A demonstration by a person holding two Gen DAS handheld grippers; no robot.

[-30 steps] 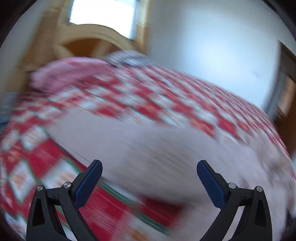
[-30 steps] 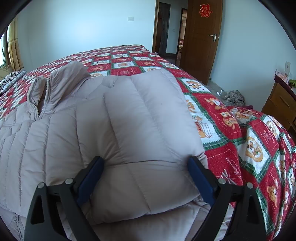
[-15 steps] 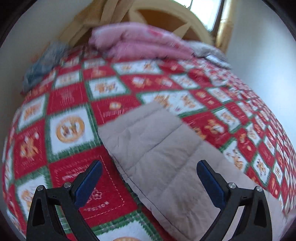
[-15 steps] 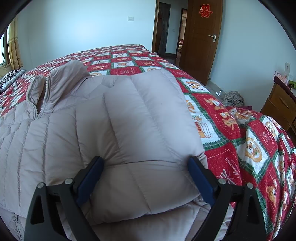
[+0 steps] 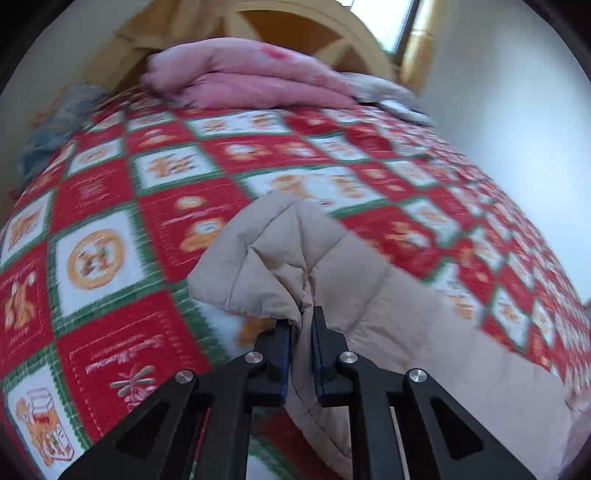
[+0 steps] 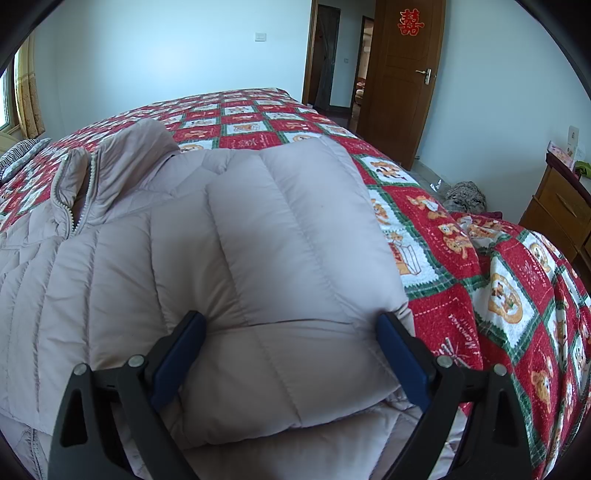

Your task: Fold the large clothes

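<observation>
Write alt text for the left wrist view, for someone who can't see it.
The left gripper is shut on a bunched fold at the end of a beige quilted jacket sleeve, which lies on a red, white and green patterned bedspread. Folded pink bedding sits at the far end, in front of a wooden headboard.

You face a bed (image 6: 517, 302) under a red, white and green patchwork quilt (image 5: 110, 258), pale blue walls (image 6: 166, 55) around it, a brown wooden door (image 6: 402, 81) ajar, daylight at the window (image 5: 384, 22).
</observation>
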